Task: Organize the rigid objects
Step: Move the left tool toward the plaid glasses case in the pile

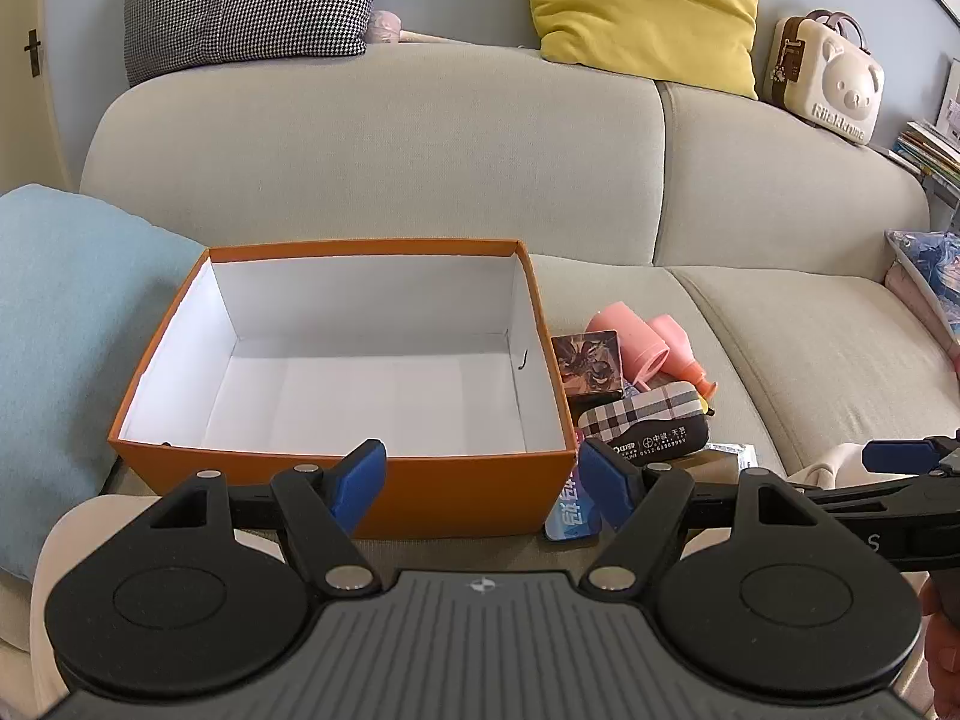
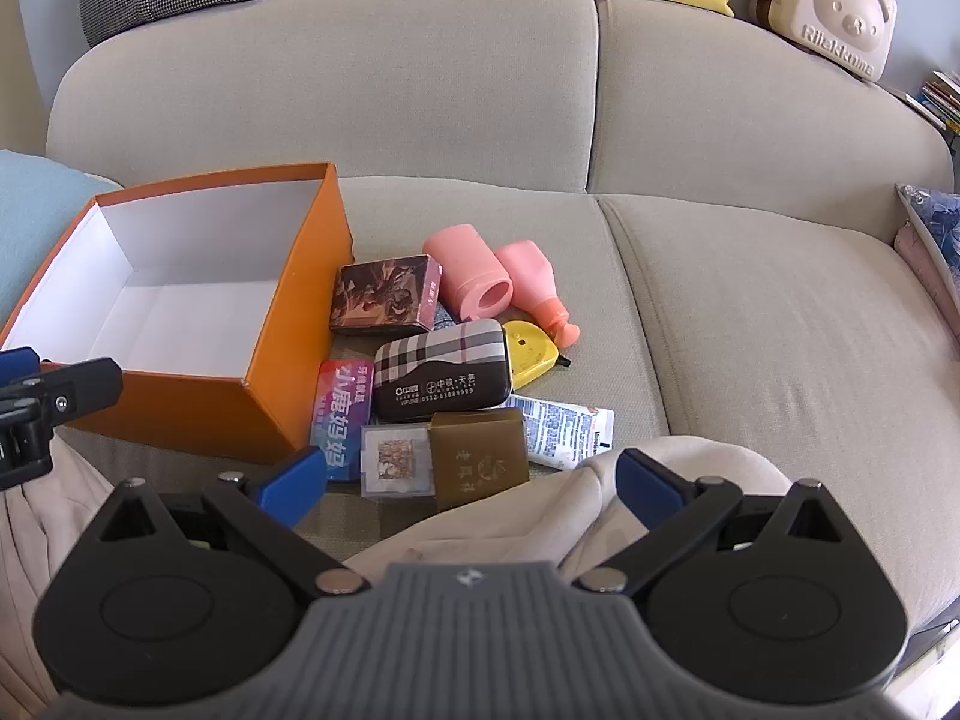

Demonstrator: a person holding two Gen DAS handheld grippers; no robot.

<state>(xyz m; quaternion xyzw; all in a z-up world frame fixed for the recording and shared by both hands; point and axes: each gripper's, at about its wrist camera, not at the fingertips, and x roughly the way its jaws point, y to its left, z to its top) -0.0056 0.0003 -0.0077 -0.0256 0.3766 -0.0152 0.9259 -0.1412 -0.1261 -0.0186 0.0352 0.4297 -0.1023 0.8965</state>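
Note:
An empty orange box (image 1: pixel 336 483) with a white inside stands on the sofa seat; it also shows in the right wrist view (image 2: pixel 288 324). To its right lies a pile: a plaid glasses case (image 2: pixel 444 369), a dark picture box (image 2: pixel 387 294), a pink cup (image 2: pixel 468 273), a pink bottle (image 2: pixel 534 282), a yellow tape measure (image 2: pixel 531 351), a gold box (image 2: pixel 480 456), a clear case (image 2: pixel 396 462), a blue-pink pack (image 2: pixel 342 414) and a tube (image 2: pixel 564 423). My left gripper (image 1: pixel 483 480) is open, just before the box's near wall. My right gripper (image 2: pixel 474 486) is open, near the gold box.
A light blue cushion (image 1: pixel 66 324) lies left of the box. Checkered (image 1: pixel 246 6) and yellow (image 1: pixel 648 6) pillows and a bear case (image 1: pixel 831 81) sit on the sofa back. Patterned items (image 2: pixel 936 228) lie at the right. Beige cloth (image 2: pixel 492 534) lies under my grippers.

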